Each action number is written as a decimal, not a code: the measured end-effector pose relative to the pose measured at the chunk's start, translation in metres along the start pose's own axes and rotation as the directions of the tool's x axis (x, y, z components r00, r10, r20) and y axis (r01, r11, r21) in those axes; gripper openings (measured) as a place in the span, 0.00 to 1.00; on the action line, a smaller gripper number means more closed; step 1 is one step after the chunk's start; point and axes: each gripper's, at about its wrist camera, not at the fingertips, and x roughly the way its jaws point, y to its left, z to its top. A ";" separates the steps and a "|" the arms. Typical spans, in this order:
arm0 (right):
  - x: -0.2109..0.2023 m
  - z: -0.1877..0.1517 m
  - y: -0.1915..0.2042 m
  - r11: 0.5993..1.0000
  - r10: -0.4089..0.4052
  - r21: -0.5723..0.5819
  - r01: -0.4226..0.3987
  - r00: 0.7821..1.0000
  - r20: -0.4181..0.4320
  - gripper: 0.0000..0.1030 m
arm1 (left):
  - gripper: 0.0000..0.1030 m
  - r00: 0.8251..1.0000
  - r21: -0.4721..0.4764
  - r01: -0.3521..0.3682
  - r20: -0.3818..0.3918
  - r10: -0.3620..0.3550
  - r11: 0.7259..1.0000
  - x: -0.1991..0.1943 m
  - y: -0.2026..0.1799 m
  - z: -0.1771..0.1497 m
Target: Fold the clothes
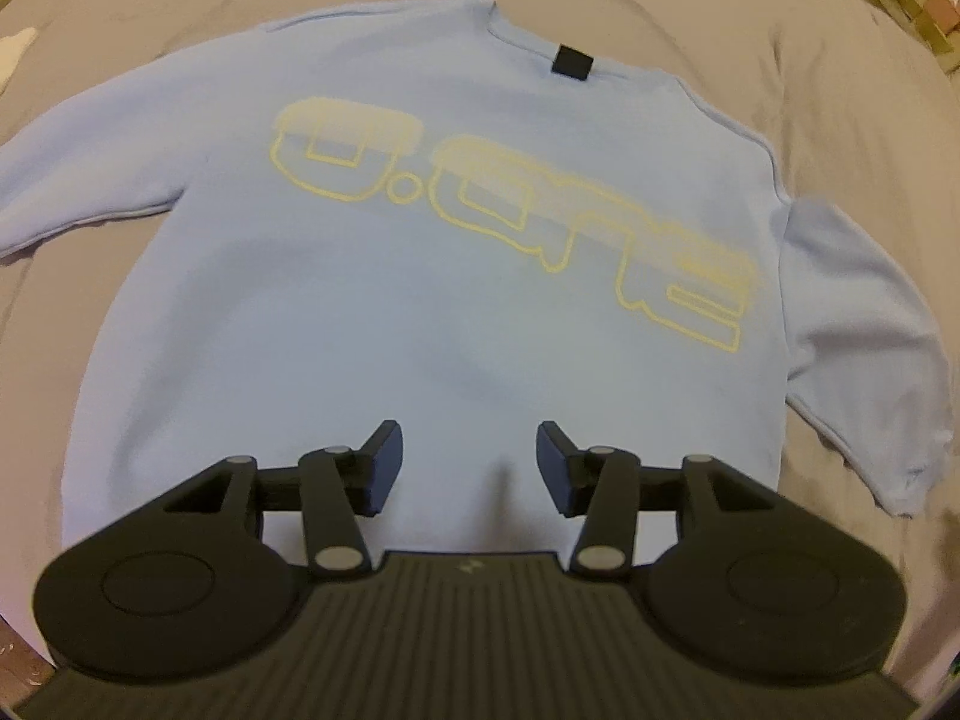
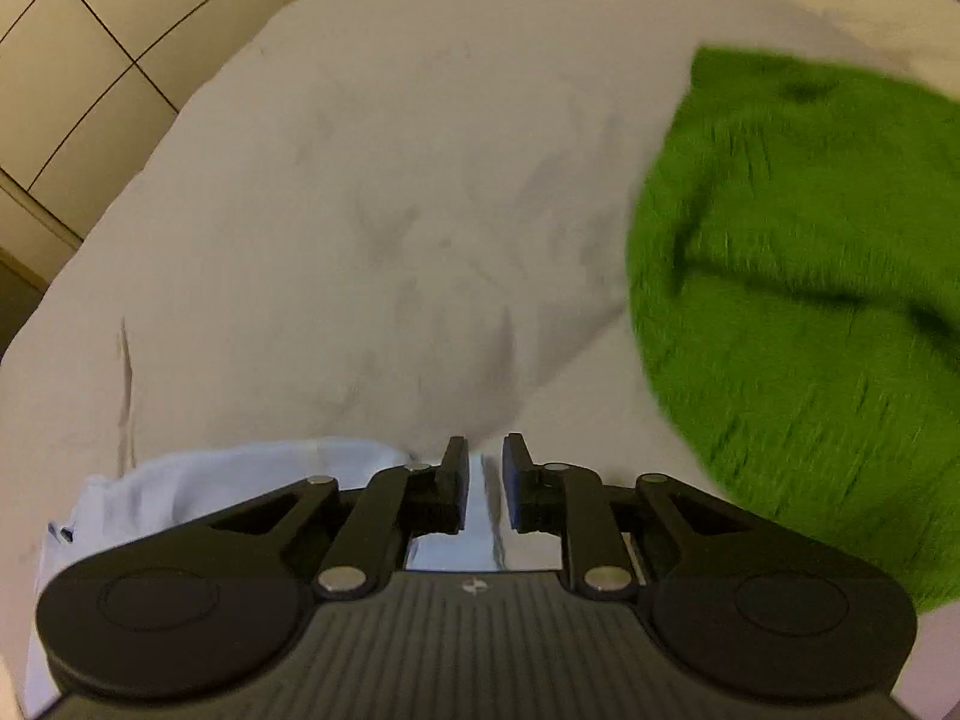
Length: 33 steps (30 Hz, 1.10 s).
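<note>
Left claw [image 1: 468, 468] first: fingers spread apart, nothing between them, hanging right over the bottom hem area of a light blue sweatshirt [image 1: 360, 312]. The shirt runs straight ahead of the claw, spread flat on a grey bedsheet [image 1: 180, 12], collar at the far end with a small dark tag [image 1: 571, 62], one sleeve going off to the claw's left and the other bent down along its right. Big pale yellow outlined lettering [image 1: 510, 204] runs across the chest.

My guess is it's soft, thickish fleece: light, floppy, no stiffness, so it'll sag wherever it isn't held. I'd pinch at the hem corners or the shoulder seams (not mid-panel, that just bunches).

Right claw [image 2: 484, 480]: jaws nearly together, with a strip of pale fabric [image 2: 480, 516] in the narrow gap. Looks pinched, but it's blurry and I can't tell for sure. More pale cloth [image 2: 228, 480] bunches just to its left, and a fuzzy green sweater [image 2: 810, 300] lies ahead to its right.
</note>
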 end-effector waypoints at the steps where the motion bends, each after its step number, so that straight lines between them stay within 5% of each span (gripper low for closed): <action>1: 0.004 -0.009 -0.004 1.000 0.022 0.015 -0.022 1.000 -0.012 0.41 | 0.45 1.000 0.000 -0.003 -0.007 0.003 1.000 0.002 -0.001 0.000; 3: 0.017 -0.035 -0.008 0.996 0.065 0.056 -0.063 0.998 -0.028 0.53 | 0.45 1.000 -0.012 -0.015 -0.016 0.015 1.000 0.006 0.001 -0.002; 7: 0.061 -0.071 -0.023 0.980 0.105 0.177 -0.094 0.993 -0.055 0.52 | 0.47 0.999 -0.033 -0.030 -0.029 0.030 0.999 0.008 0.008 -0.004; 11: 0.104 -0.098 -0.041 0.912 0.088 0.404 -0.069 0.996 -0.030 0.52 | 0.48 0.999 -0.042 -0.044 -0.026 0.043 0.998 0.003 0.015 -0.008; 12: 0.108 -0.103 -0.042 0.890 0.093 0.448 -0.087 0.996 0.009 0.49 | 0.48 0.999 -0.040 -0.047 -0.024 0.046 0.998 0.002 0.017 -0.009; 13: 0.108 -0.105 -0.040 0.876 0.101 0.471 -0.108 0.994 0.041 0.18 | 0.48 0.999 -0.038 -0.051 -0.021 0.050 0.998 0.000 0.019 -0.009; 14: 0.106 -0.104 -0.037 0.879 0.100 0.463 -0.114 0.994 0.054 0.08 | 0.48 0.999 -0.039 -0.051 -0.014 0.051 0.998 -0.002 0.022 -0.010; 17: 0.082 -0.098 -0.029 0.927 0.021 0.372 -0.057 0.995 0.102 0.05 | 0.48 0.999 -0.051 -0.051 0.001 0.051 0.997 -0.008 0.034 -0.012; 19: 0.067 -0.097 -0.041 0.918 -0.028 0.395 -0.024 0.992 0.125 0.04 | 0.48 0.998 -0.058 -0.057 0.002 0.057 0.997 -0.007 0.043 -0.013; 20: 0.068 -0.095 -0.044 0.919 -0.049 0.395 0.003 0.993 0.106 0.05 | 0.48 0.998 -0.054 -0.061 -0.002 0.061 0.997 -0.006 0.046 -0.014; 22: 0.075 -0.090 -0.044 0.928 -0.099 0.364 0.084 0.995 0.024 0.31 | 0.49 0.997 -0.035 -0.074 -0.011 0.074 0.997 -0.002 0.051 -0.016; 25: 0.064 -0.086 -0.029 0.935 -0.208 0.296 0.198 0.978 0.004 0.48 | 0.51 0.995 -0.004 -0.092 -0.025 0.092 0.996 0.001 0.059 -0.020; 28: 0.038 -0.091 -0.006 0.914 -0.336 0.249 0.321 0.942 0.021 0.51 | 0.56 0.996 0.008 -0.090 -0.020 0.091 0.996 -0.008 0.071 -0.023; 33: -0.020 -0.158 0.054 0.979 -0.167 0.121 0.165 0.986 0.001 0.53 | 0.62 0.996 0.067 -0.091 0.008 0.090 0.994 -0.037 0.088 -0.027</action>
